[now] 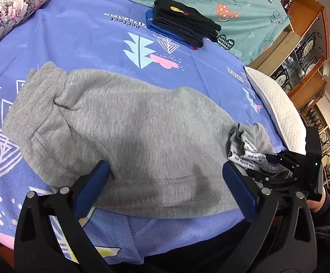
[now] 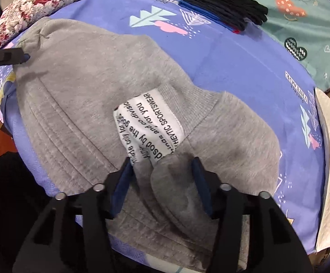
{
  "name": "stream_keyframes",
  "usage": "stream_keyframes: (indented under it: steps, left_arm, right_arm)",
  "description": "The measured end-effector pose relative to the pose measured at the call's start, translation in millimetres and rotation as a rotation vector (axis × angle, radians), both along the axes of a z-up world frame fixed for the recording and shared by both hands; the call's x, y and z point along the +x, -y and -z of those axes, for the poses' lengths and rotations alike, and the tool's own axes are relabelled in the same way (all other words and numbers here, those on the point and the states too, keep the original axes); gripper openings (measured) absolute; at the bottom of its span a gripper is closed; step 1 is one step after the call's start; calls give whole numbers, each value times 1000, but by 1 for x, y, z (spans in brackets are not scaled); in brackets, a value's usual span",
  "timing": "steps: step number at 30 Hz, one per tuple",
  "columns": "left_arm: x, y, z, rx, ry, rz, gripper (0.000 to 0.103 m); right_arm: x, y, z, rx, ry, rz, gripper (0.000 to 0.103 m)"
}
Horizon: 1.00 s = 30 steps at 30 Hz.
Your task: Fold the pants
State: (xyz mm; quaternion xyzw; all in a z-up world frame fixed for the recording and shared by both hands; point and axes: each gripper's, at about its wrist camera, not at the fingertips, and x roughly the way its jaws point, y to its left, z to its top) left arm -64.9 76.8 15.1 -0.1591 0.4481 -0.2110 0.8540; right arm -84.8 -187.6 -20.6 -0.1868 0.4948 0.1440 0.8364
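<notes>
Right wrist: right hand-held gripper [image 2: 162, 166] tilted down, straddling pants [image 2: 85, 79] (jaws parted).

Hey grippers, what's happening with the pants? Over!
Left gripper open over gray pants. Right gripper open, cuff between its fingers. Folded clothes stack far off.

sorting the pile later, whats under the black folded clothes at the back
Under the black folded clothes lies a blue folded garment, with a bit of red at its edge. Most of it is covered; anything more beneath cannot be seen.
</notes>
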Motion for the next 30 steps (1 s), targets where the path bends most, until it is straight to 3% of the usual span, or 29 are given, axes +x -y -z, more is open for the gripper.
stream_keyframes:
  steps: [2, 8, 10, 12, 14, 15, 17, 19, 22, 23, 24, 25, 30]
  left_arm:
    - [-2, -1, -2, -3, 4, -3, 101]
    - [-19, -37, -33, -38, 61, -85, 101]
    - [-20, -56, -36, -62, 43, -133, 101]
    - [-17, -74, -25, -81, -21, -194, 101]
    - [-13, -89, -8, -124, -101, -249, 101]
    - [-10, -96, 3, -159, -147, -277, 101]
    - [-7, -104, 19, -227, -203, -301, 101]
    - [1, -105, 27, -268, -218, -317, 101]
    - [16, -95, 32, -282, -238, -316, 101]
    - [23, -89, 33, -258, -236, -323, 101]
    - [27, -85, 33, -248, -236, -331, 101]
    - [30, -83, 34, -244, -236, -343, 101]
    - [37, -86, 37, -301, -258, -415, 101]
  right_arm:
    - [4, 5, -8, 33, 26, 12, 26]
    - [9, 12, -71, 208, 149, 1, 25]
    - [7, -10, -66, 190, 140, -66, 26]
    - [13, -24, -34, 106, 55, -92, 33]
    - [16, -30, 5, 38, -27, -94, 46]
    - [7, -31, 3, 36, 46, -99, 49]
    - [-4, -33, -6, 46, 77, -112, 50]
    - [-17, -26, -25, 172, 112, -126, 63]
    - [-26, -16, -44, 303, 153, -108, 68]
    - [-27, -14, -48, 337, 162, -101, 77]
    - [-29, -12, -50, 367, 168, -90, 92]
    - [-31, -8, -51, 398, 174, -76, 98]
    - [-30, 29, -51, 557, 178, 47, 102]
